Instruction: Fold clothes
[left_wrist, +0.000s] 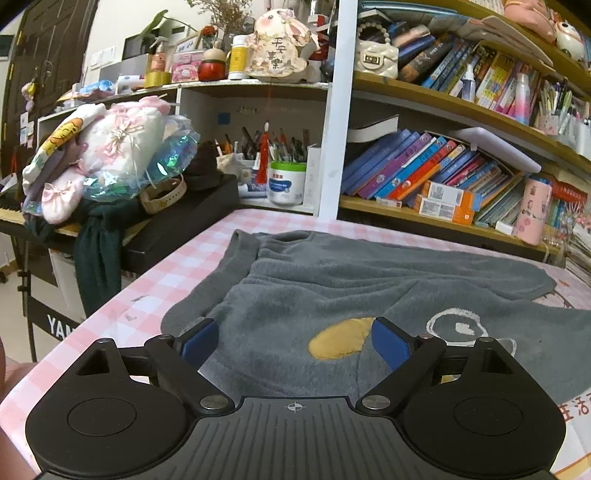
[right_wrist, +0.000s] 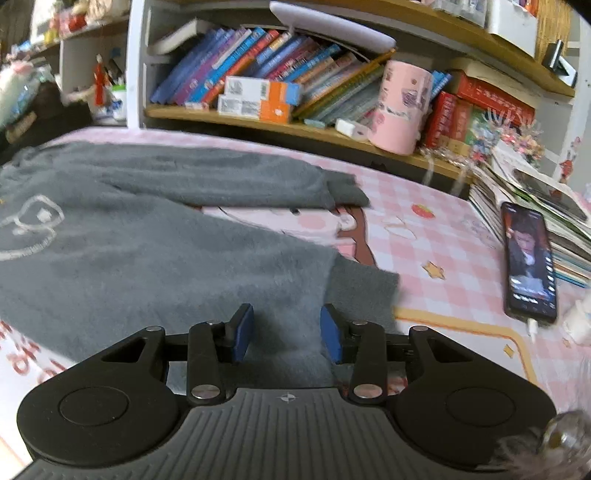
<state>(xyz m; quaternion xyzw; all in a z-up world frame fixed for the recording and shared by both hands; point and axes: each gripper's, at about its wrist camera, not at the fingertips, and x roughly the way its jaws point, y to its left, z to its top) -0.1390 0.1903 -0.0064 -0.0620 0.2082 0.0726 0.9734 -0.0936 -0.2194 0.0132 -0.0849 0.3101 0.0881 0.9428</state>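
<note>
Blue-padded left gripper (left_wrist: 293, 345), jaws wide & empty, hangs over fuzzy grey pyjama bottoms (left_wrist: 332, 288) spread on pink checked tablecloth (left_wrist: 177, 266). Right gripper (right_wrist: 287, 332), part-open, straddles one leg near its ribbed cuff (right_wrist: 364, 291), pads not seen pinching. Garment's long axis runs left-right; right hand nearer cuffs, left nearer waist.

Left gripper (left_wrist: 293, 341) tilted slightly downward, its 2 blue-padded jaws spread wide, nothing pinched between them, right gripper (right_wrist: 287, 332) pitched lower, jaws partly apart, seemingly gripping nothing
</note>
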